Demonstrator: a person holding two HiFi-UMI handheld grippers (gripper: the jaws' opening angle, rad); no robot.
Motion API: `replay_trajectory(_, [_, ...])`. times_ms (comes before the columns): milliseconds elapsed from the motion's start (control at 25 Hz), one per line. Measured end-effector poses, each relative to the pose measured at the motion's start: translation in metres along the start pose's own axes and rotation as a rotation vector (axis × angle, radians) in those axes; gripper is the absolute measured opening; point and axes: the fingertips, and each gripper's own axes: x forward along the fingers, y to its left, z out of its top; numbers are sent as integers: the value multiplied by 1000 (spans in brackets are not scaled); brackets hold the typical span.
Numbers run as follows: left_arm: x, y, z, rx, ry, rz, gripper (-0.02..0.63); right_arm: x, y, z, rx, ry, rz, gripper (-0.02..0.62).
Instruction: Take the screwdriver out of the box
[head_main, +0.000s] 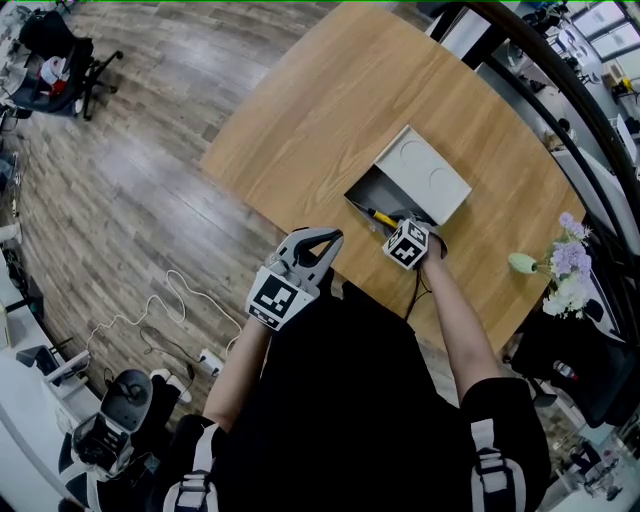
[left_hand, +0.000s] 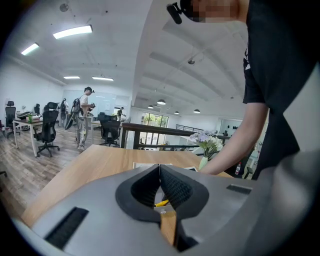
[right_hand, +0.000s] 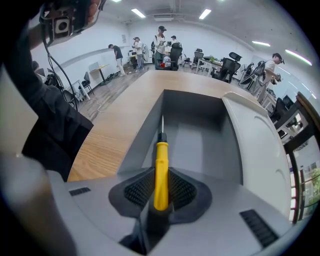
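At lower centre of the right gripper view, the right gripper (right_hand: 160, 176) clamps the screwdriver (right_hand: 161, 155) by its handle, with the shaft pointing into the box (right_hand: 200, 132). Lift straight, clearing the walls. Left gripper (left_hand: 160, 186): closed, empty.

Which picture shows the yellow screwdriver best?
The right gripper view. The screwdriver sits in its middle, yellow handle pinched in the right claw, tip pointing into the box. The head view shows only a small yellow bit; the left gripper view, a sliver.
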Motion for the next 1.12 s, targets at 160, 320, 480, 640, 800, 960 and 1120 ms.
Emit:
replay_trajectory(160, [2,-4,0,6,5,-2,21,1,-2,0,6,1,1,91])
replay_trajectory(320, [1,-8,2,19,6,-7,21,-1,-5,-2,35,13,10,87])
replay_trajectory(480, [-4,-7,5,21,2,3,21,-7,-12,3,10,10,-19,87])
replay_trajectory(640, [-4,-13,5,22,-7,-2,21,-15,-11,2,16,14,-34,86])
replay_trajectory(800, [0,-20,8,37,-12,-15,21,-26,-9,0,52,-12,-47,86])
replay_trajectory(960, [6,-30,11,48,-7,-24,21,-44,-6,-2,93,-73,-63,86])
replay_trajectory(1120, [10,-40,11,55,-11,-39,21,-63,1,-5,194,-146,-63,86])
